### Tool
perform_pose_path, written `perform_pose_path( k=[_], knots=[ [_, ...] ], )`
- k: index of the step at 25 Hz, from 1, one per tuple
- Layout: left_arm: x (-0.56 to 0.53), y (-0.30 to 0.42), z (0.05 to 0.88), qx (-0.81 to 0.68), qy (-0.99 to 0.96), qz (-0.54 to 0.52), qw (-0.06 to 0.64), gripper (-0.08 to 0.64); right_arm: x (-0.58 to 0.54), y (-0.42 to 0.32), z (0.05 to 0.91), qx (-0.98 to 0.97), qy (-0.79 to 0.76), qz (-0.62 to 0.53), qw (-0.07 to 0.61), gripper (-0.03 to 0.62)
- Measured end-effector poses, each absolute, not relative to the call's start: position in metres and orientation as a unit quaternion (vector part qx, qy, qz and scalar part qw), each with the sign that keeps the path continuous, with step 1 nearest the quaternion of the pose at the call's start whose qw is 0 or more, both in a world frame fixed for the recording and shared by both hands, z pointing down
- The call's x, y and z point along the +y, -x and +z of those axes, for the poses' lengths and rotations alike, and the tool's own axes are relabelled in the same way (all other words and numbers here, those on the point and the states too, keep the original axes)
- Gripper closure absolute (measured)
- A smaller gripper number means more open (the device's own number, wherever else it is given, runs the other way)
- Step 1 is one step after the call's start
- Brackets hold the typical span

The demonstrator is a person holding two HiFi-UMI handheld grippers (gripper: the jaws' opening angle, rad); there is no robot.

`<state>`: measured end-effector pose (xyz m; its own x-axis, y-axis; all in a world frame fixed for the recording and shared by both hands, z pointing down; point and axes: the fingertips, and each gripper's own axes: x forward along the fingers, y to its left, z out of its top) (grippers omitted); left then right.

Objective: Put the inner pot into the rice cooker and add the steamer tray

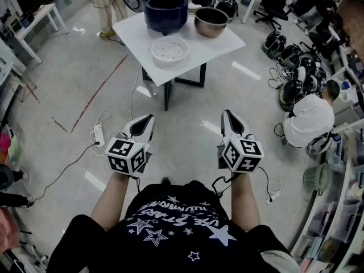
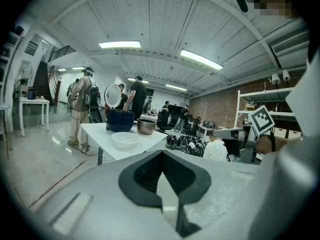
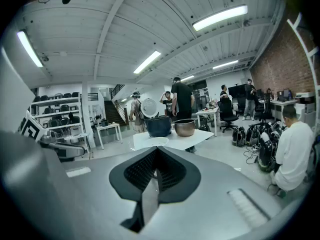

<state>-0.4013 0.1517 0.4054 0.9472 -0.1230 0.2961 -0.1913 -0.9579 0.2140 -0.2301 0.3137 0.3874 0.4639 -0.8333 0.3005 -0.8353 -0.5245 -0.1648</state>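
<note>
Standing well back from the table, task not yet under way. Holding the left gripper out front, jaws pressed together and pinching nothing. Matching it with the right gripper: shut tight, empty too.

Spotting the rice cooker open-topped by the far left edge of the tabletop, the inner pot just beside it toward the far right edge, not touching. Finding the steamer tray sitting alone at the near corner, close to the edge.

Flagging the trouble now. Reaching over that near corner for the pot, and likely clipping the tray off the edge with a sleeve or a gripper. Arriving with jaws closed, and probably shunting the pot along instead of taking its rim. Pinching a smooth, rounded metal wall with two narrow jaws, and risking a slip or a tilt on the lift. Stepping forward past the power strip and its cable on the floor to the left, and possibly snagging a foot.
</note>
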Motion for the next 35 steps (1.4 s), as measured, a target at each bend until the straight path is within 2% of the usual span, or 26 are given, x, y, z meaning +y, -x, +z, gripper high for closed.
perform_pose_path(
  k=[9, 14, 21, 22, 23, 24, 25, 28, 32, 35],
  knots=[
    [0.147, 0.396, 0.414, -0.071, -0.978, 0.15, 0.126, 0.56, 0.301, 0.232, 0.385, -0.487, -0.856, 0.17, 0.026, 0.568],
    [0.152, 0.403, 0.433, -0.054, -0.975, 0.166, 0.137, 0.56, 0.301, 0.242, 0.399, -0.474, -0.862, 0.179, 0.023, 0.568],
    [0.139, 0.385, 0.418, -0.053, -0.981, 0.143, 0.121, 0.551, 0.294, 0.226, 0.384, -0.466, -0.872, 0.151, 0.005, 0.565],
    [0.138, 0.38, 0.417, -0.054, -0.982, 0.139, 0.12, 0.499, 0.292, 0.222, 0.385, -0.469, -0.87, 0.152, 0.003, 0.547],
    [0.137, 0.374, 0.418, -0.053, -0.982, 0.137, 0.119, 0.426, 0.291, 0.217, 0.388, -0.475, -0.866, 0.157, 0.0, 0.479],
    [0.138, 0.367, 0.42, -0.054, -0.982, 0.137, 0.119, 0.37, 0.289, 0.212, 0.392, -0.482, -0.861, 0.164, -0.003, 0.383],
    [0.139, 0.361, 0.422, -0.057, -0.982, 0.138, 0.12, 0.327, 0.289, 0.206, 0.398, -0.488, -0.856, 0.172, -0.003, 0.335],
    [0.137, 0.341, 0.432, -0.078, -0.98, 0.136, 0.12, 0.216, 0.282, 0.182, 0.416, -0.502, -0.843, 0.195, -0.002, 0.251],
    [0.122, 0.302, 0.443, -0.107, -0.975, 0.147, 0.13, 0.16, 0.258, 0.13, 0.434, -0.527, -0.821, 0.221, -0.012, 0.211],
    [0.112, 0.26, 0.454, -0.134, -0.968, 0.157, 0.145, 0.15, 0.243, 0.077, 0.447, -0.543, -0.806, 0.235, -0.015, 0.201]
  ],
)
